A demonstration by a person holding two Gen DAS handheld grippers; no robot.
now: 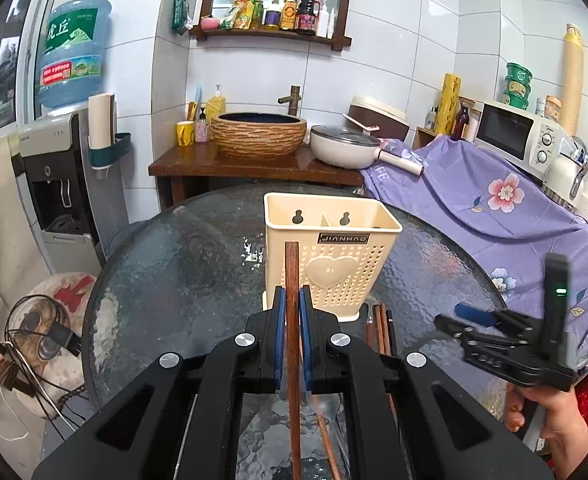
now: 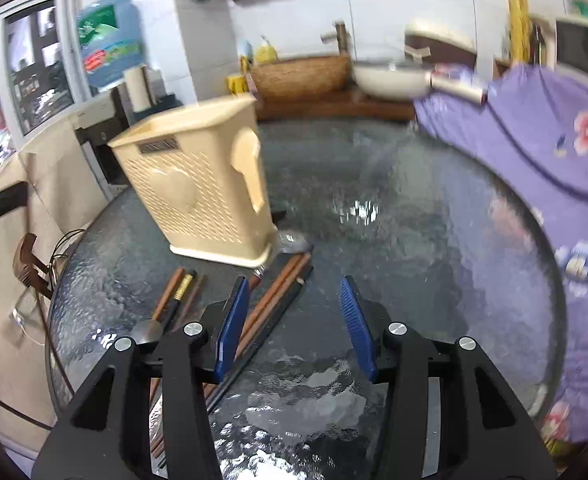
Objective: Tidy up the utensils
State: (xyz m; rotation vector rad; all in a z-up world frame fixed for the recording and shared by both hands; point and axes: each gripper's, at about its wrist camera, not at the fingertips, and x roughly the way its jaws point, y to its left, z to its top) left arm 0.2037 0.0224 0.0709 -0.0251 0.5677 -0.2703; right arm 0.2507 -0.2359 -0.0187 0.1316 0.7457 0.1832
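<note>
Left wrist view only: left gripper [image 1: 292, 300] at lower centre, blue pads clamped narrow on a single brown chopstick [image 1: 292, 280] standing near upright, tip overlapping the front of the cream utensil holder [image 1: 333, 256] at frame centre. Holder interior visible from above, split by a divider; contents not discernible. At right edge, right gripper [image 1: 459, 316] seen from the side, gripped by a hand [image 1: 545, 416] at lower right, tilted down toward the glass table [image 1: 174, 264]. Shelf of bottles [image 1: 278, 12] at top centre, sharp.

Right wrist view only: right gripper [image 2: 294, 284] at lower centre, jaws spread moderately wide, nothing between the pads, bare glass table [image 2: 413, 240] beneath. Remaining chopsticks [image 2: 270, 304] lying flat at lower left of centre, partly under the left-hand pad, in front of the utensil holder [image 2: 198, 184] at left of centre. Metal spoon bowl [image 2: 292, 240] beside the holder base. Background blurred.

Neither gripper shown touching the holder.
</note>
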